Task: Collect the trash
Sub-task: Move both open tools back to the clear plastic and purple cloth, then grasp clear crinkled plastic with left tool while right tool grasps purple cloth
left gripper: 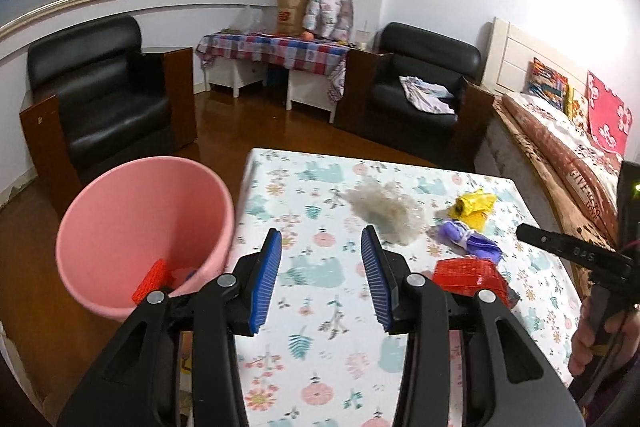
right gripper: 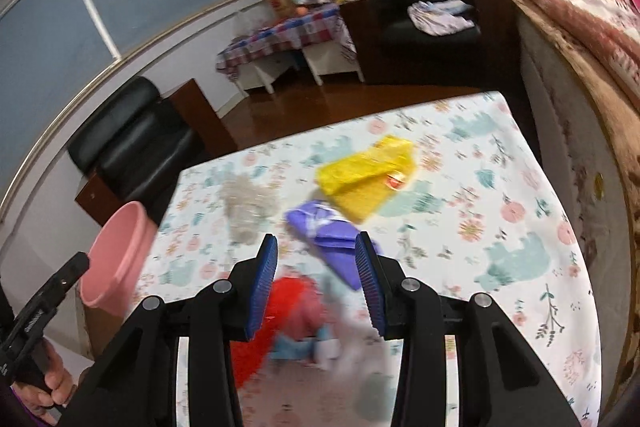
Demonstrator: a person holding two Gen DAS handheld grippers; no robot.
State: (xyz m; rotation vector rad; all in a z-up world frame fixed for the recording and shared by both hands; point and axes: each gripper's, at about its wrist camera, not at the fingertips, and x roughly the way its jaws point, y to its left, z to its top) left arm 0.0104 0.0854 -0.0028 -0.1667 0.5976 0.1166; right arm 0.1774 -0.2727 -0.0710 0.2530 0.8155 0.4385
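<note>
On the floral table cloth (left gripper: pixel 320 355) lie a crumpled clear plastic wad (left gripper: pixel 386 207), a yellow wrapper (left gripper: pixel 474 207), a purple wrapper (left gripper: pixel 470 239) and a red packet (left gripper: pixel 472 277). A pink bucket (left gripper: pixel 144 227) beside the table's left edge holds a red piece (left gripper: pixel 154 281). My left gripper (left gripper: pixel 322 267) hovers open over the table near the bucket, with nothing between its pads. My right gripper (right gripper: pixel 316 267) is open above the blurred red packet (right gripper: pixel 292 303), with the purple wrapper (right gripper: pixel 336 239) just beyond its right pad. The yellow wrapper (right gripper: pixel 368 179) and clear wad (right gripper: pixel 248 207) lie farther off.
Two black armchairs (left gripper: pixel 100 99) (left gripper: pixel 420 83) and a low checked-cloth table (left gripper: pixel 276 47) stand across the wooden floor. A bed (left gripper: pixel 568 139) runs along the table's right side. A hand holds each gripper at the frame edges; the bucket (right gripper: pixel 116 255) sits left.
</note>
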